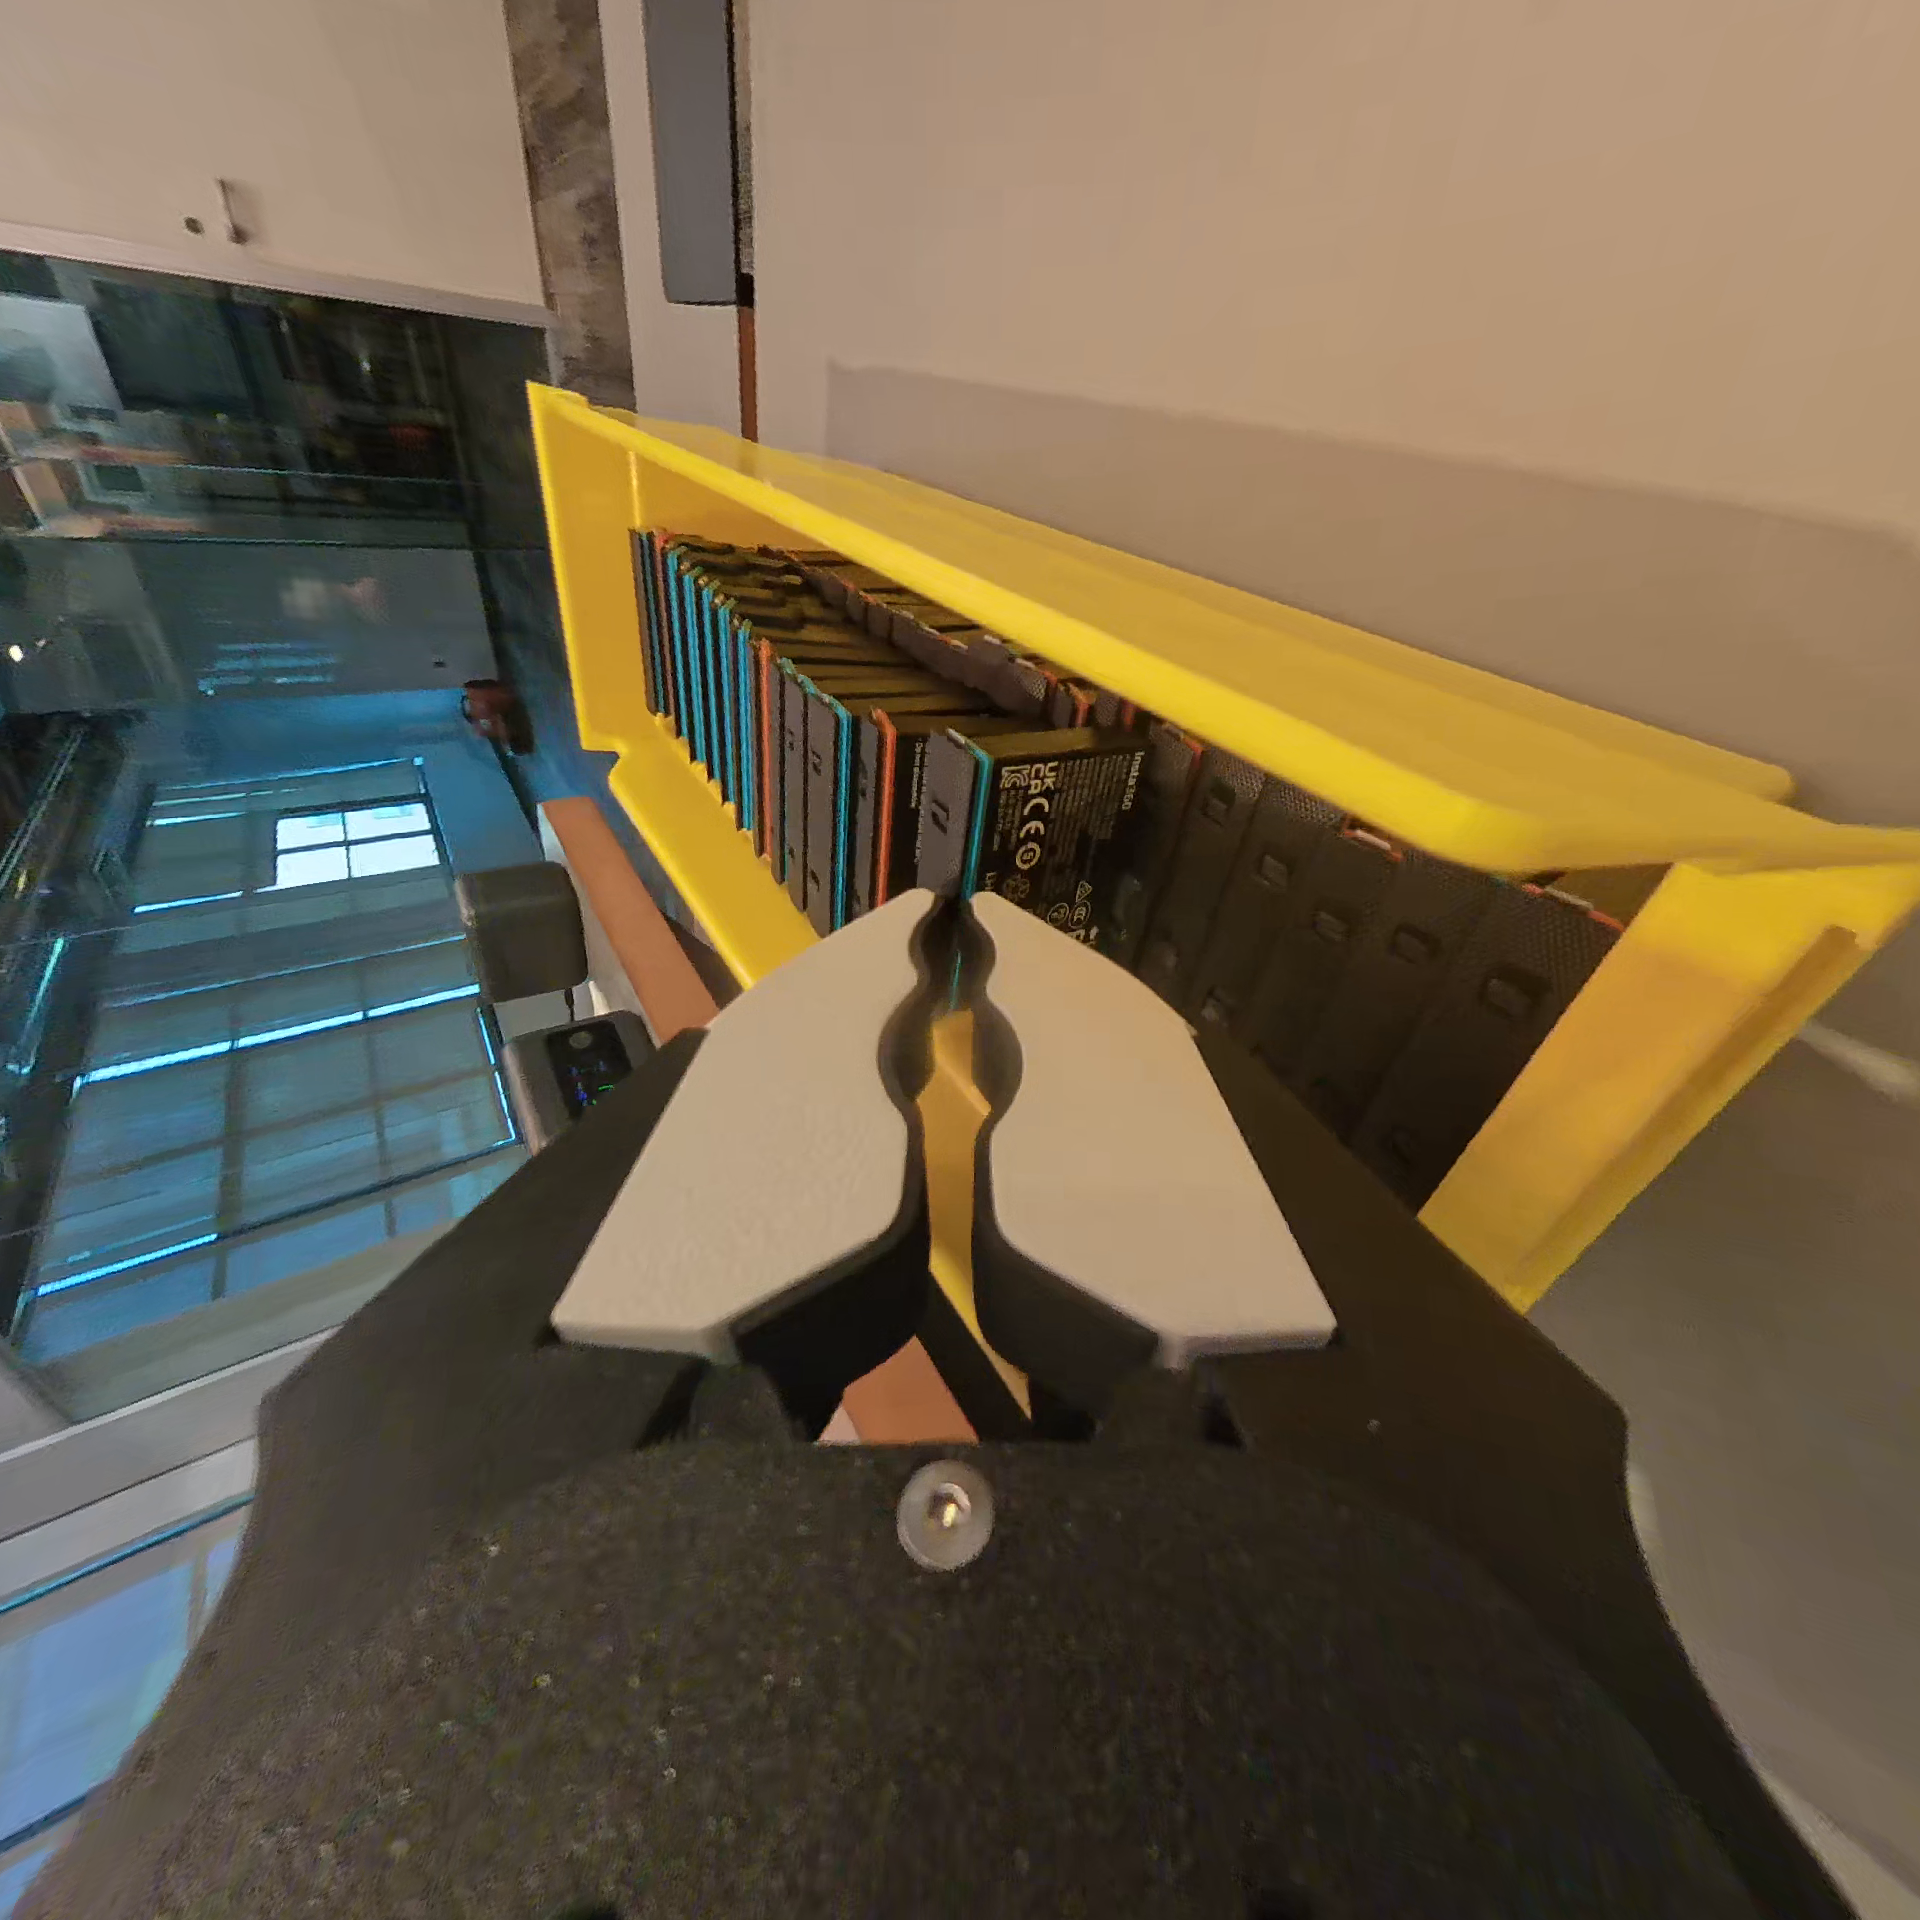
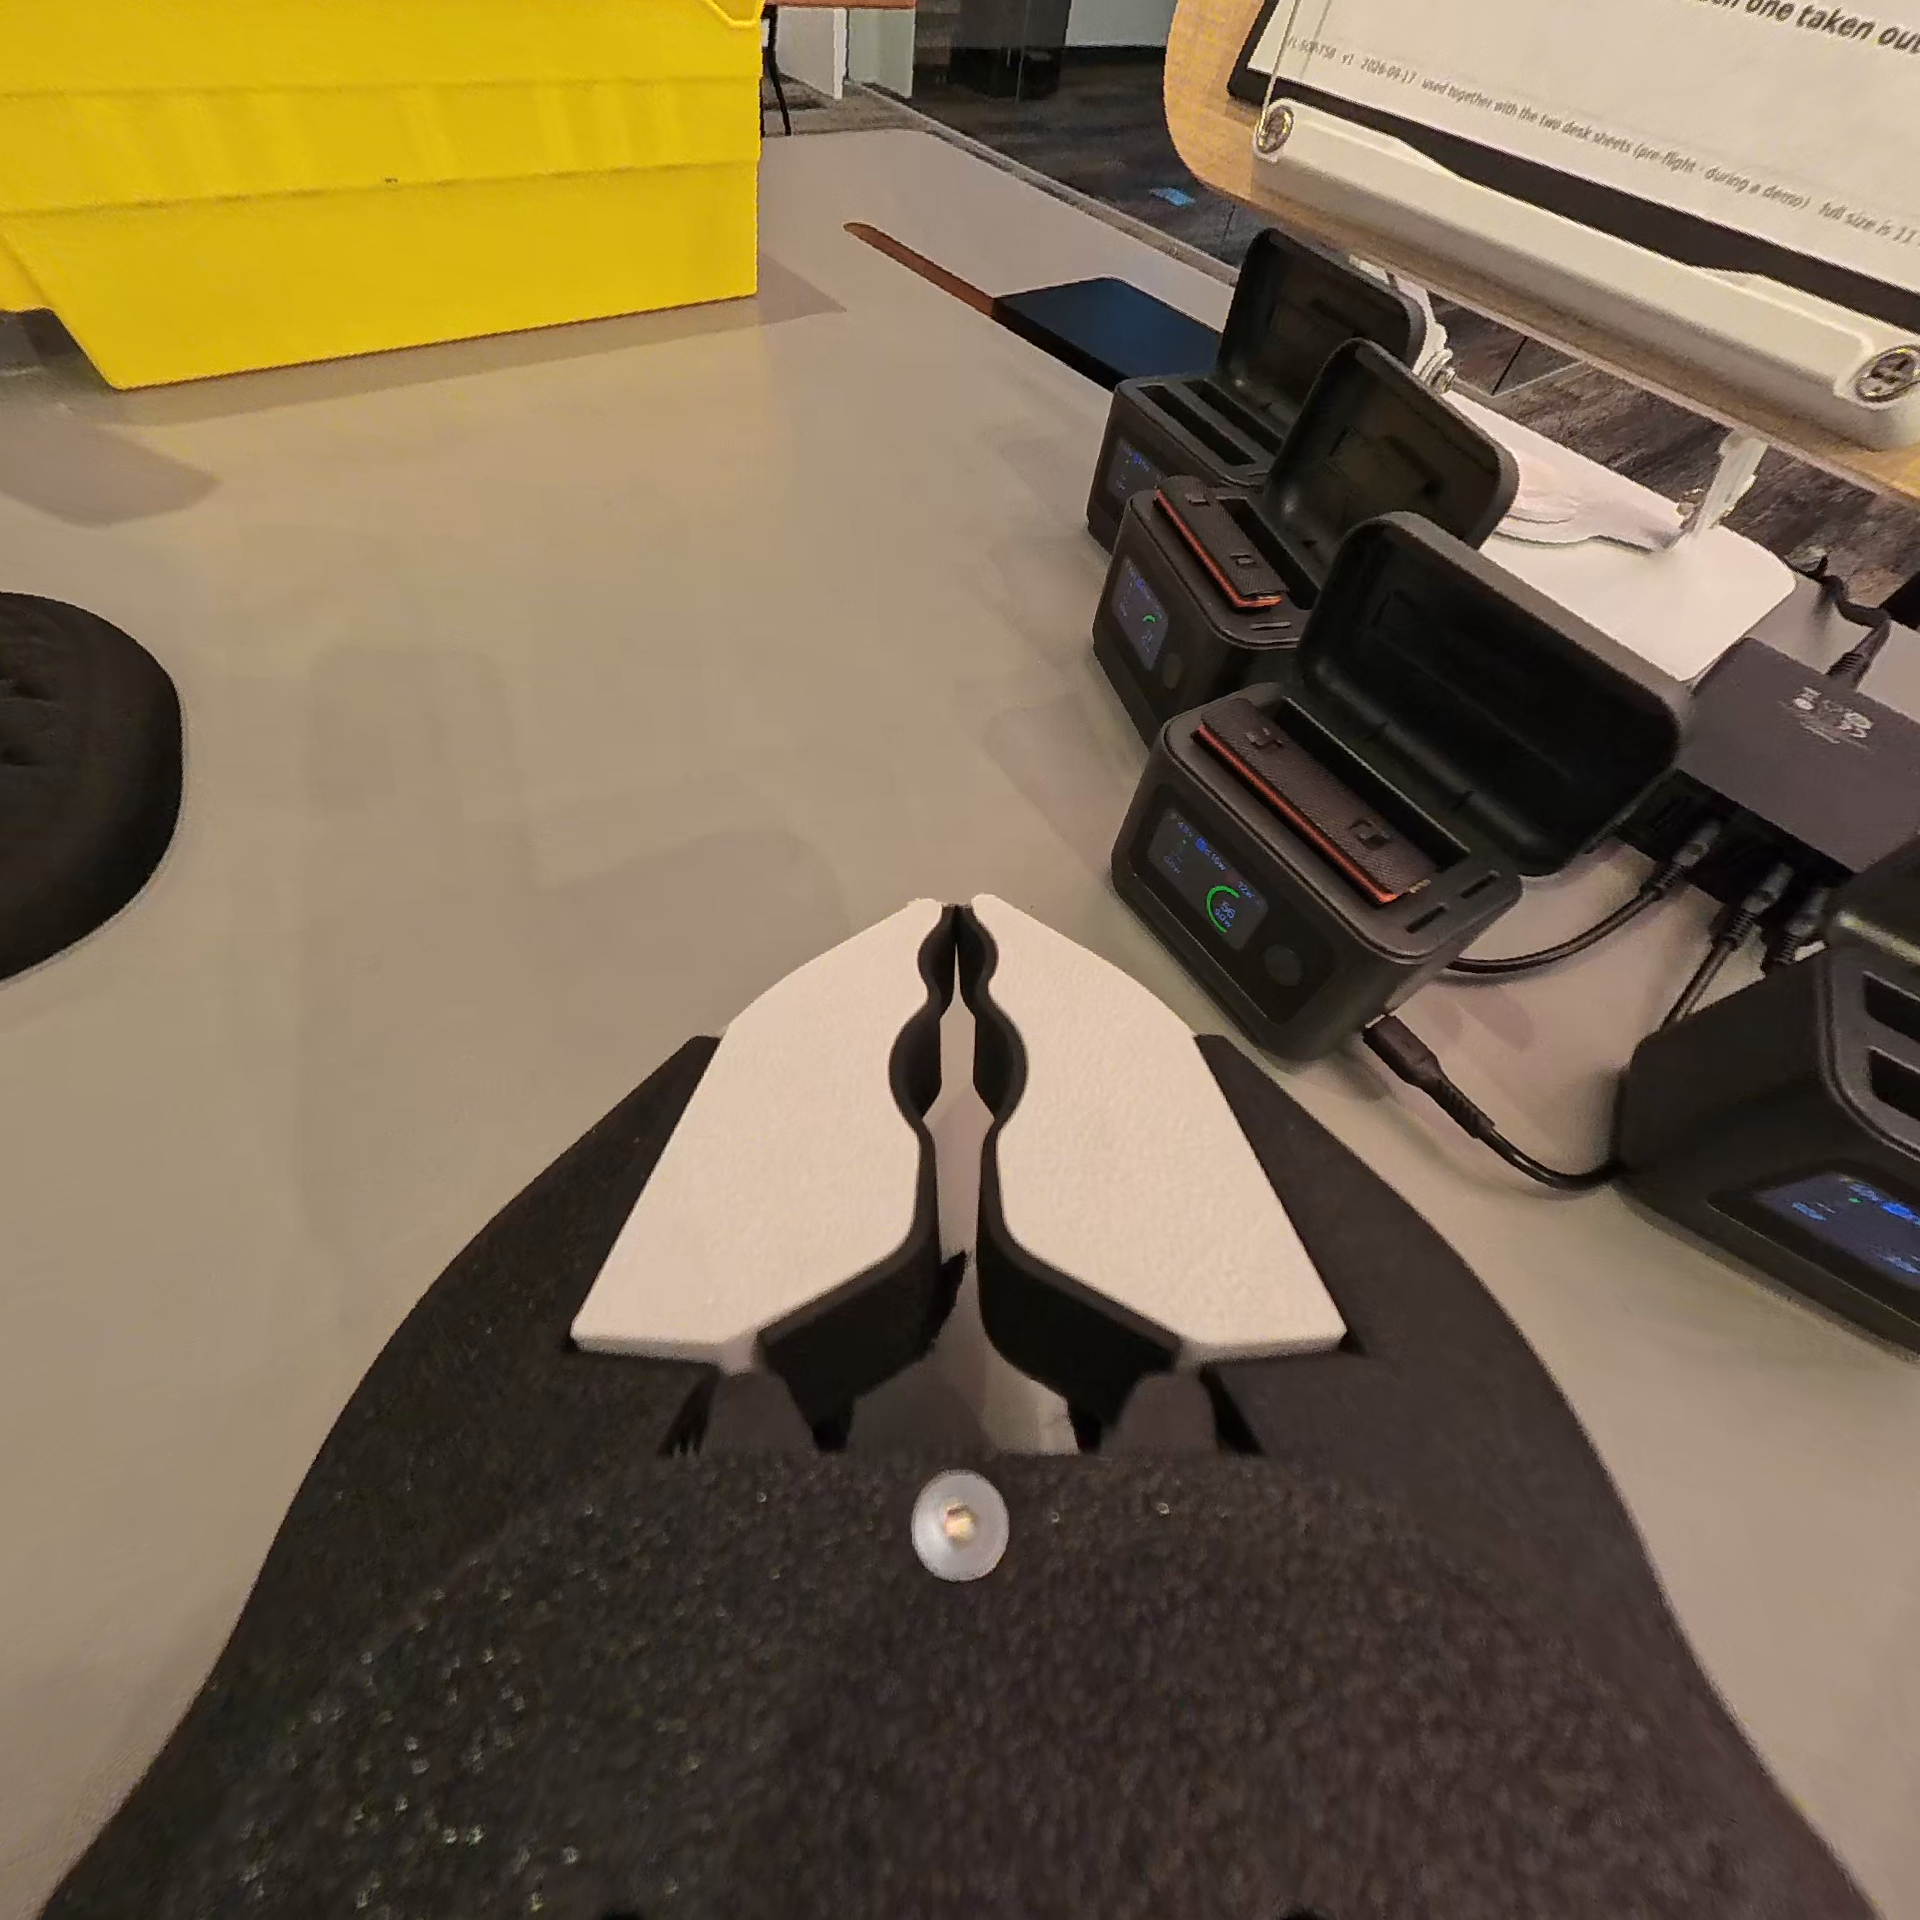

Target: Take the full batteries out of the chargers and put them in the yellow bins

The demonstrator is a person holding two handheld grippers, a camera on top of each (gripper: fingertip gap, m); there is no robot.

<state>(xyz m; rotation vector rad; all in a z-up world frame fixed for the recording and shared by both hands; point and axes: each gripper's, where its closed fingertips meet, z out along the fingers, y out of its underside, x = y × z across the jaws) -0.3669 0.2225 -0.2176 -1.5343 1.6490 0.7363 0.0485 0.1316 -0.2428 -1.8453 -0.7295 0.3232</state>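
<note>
In the left wrist view my left gripper (image 1: 951, 906) is shut, its pale fingertips touching each other at the open side of a yellow bin (image 1: 1247, 665). The bin holds a long row of black batteries (image 1: 821, 769) with teal or orange edges. A teal-edged battery (image 1: 1049, 821) stands just beyond the tips. In the right wrist view my right gripper (image 2: 954, 912) is shut above the grey table (image 2: 571, 623). To its right stand open chargers. The nearest charger (image 2: 1309, 935) holds an orange-edged battery (image 2: 1309, 810). The one behind (image 2: 1164, 634) holds another battery (image 2: 1216, 551).
A third charger (image 2: 1143, 457) farther back shows empty slots, and another charger (image 2: 1766, 1143) sits at the right edge. Cables (image 2: 1455, 1101) run to a black hub (image 2: 1808, 748). A yellow bin (image 2: 395, 208) stands at the back left, a black round object (image 2: 73, 769) at the left. One gripper's finger ends stand about 45 centimeters off the other's.
</note>
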